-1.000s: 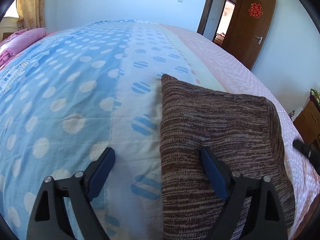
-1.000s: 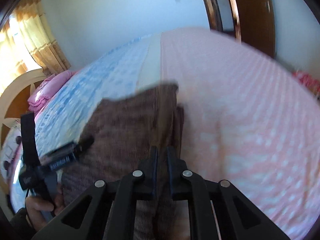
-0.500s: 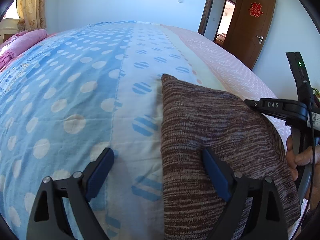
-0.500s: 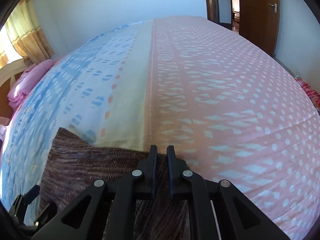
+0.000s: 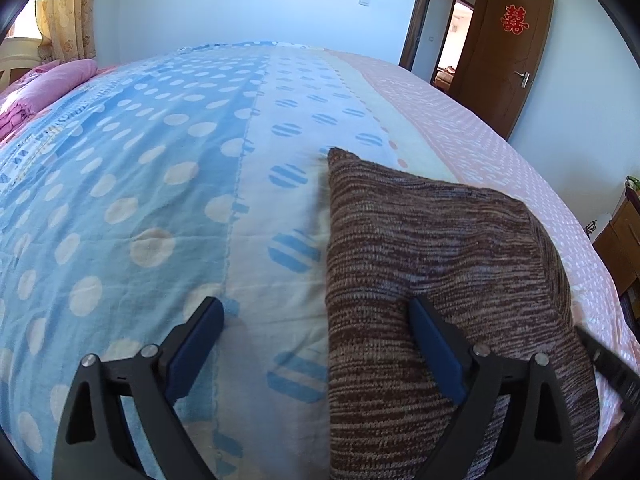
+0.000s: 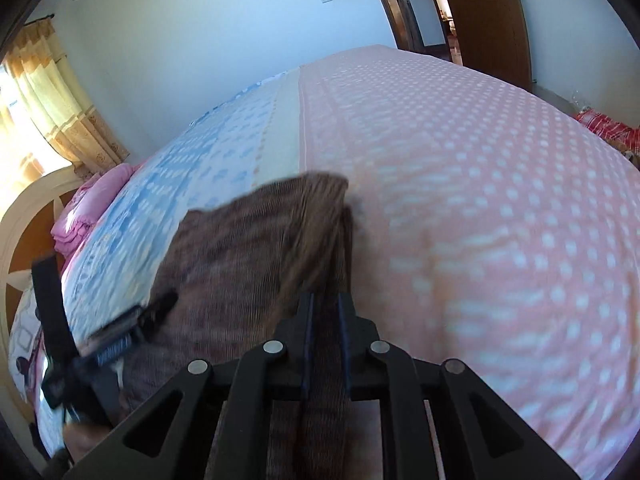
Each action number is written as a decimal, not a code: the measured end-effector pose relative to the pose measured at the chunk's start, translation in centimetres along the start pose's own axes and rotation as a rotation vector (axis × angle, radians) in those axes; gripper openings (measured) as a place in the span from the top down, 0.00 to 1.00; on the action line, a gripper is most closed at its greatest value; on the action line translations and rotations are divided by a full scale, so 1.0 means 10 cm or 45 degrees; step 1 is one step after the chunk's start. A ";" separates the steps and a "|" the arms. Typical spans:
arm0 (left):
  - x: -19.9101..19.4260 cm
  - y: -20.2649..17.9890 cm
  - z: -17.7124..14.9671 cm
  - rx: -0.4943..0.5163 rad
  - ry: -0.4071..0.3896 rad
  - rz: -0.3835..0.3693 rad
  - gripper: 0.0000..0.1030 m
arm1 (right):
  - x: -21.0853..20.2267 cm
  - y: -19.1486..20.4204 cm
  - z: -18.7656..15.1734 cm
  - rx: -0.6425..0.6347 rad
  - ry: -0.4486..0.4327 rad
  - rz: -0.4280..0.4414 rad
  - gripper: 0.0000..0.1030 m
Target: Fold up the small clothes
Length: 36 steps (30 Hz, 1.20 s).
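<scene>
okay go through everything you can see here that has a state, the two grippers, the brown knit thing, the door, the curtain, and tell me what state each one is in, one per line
left gripper: open, one finger resting on the garment.
right gripper: shut on the garment's edge.
brown knit garment: folded, lying on the bed, one edge pinched.
bedsheet: spread flat, lightly creased.
wooden door: swung open.
curtain: drawn to the side.

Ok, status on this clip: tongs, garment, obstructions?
Left tongs open, straddling the brown knit garment edge. Right tongs shut on a raised fold. Bedspread around it unobstructed.
</scene>
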State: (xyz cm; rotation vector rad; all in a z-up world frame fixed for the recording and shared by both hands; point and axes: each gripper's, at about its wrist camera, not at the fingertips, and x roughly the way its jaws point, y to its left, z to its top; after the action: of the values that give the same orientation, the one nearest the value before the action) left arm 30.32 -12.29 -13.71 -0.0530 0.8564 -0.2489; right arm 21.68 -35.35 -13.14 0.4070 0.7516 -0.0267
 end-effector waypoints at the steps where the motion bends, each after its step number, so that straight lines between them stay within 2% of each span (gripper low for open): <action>1: 0.00 0.00 0.00 0.001 0.000 0.007 0.05 | 0.02 0.03 -0.10 -0.025 0.004 -0.012 0.89; 3: 0.00 -0.01 0.00 0.002 -0.001 0.019 0.04 | 0.02 0.04 -0.24 -0.053 -0.044 -0.045 0.89; 5: 0.00 -0.01 0.00 0.003 0.000 0.039 0.01 | 0.02 0.01 -0.22 -0.023 -0.037 -0.030 0.88; 8: 0.01 -0.01 0.00 0.002 0.002 0.060 0.00 | 0.02 -0.13 -0.24 0.064 -0.035 0.014 0.77; 13: 0.01 0.01 0.00 -0.007 0.005 0.066 0.00 | 0.03 -0.33 -0.26 0.221 -0.029 0.122 0.77; 17: 0.01 -0.01 -0.01 -0.007 0.004 0.073 0.00 | -0.02 -0.37 -0.26 0.248 -0.037 0.144 0.77; 22: 0.01 0.04 0.00 -0.038 0.031 0.039 0.00 | -0.17 -0.42 -0.22 0.244 -0.090 0.149 0.76; 26: -0.06 0.02 0.07 -0.002 0.076 0.023 0.00 | -0.26 -0.43 -0.17 0.227 -0.125 0.119 0.76; 28: -0.15 -0.04 0.15 0.030 0.049 0.021 0.00 | -0.28 -0.44 -0.16 0.236 -0.134 0.129 0.76; 31: -0.24 -0.15 0.29 0.055 -0.019 -0.071 0.00 | -0.33 -0.47 -0.14 0.246 -0.152 0.119 0.76; 35: -0.08 -0.24 0.44 0.040 -0.003 -0.124 0.00 | -0.38 -0.53 -0.13 0.278 -0.184 0.086 0.54; 36: 0.03 -0.21 0.45 0.019 0.027 -0.112 0.00 | -0.39 -0.55 -0.13 0.287 -0.193 0.086 0.54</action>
State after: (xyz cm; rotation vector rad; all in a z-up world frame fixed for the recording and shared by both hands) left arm 33.43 -14.67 -10.66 -0.0743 0.8745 -0.3386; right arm 16.99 -40.43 -13.32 0.6377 0.5864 -0.0783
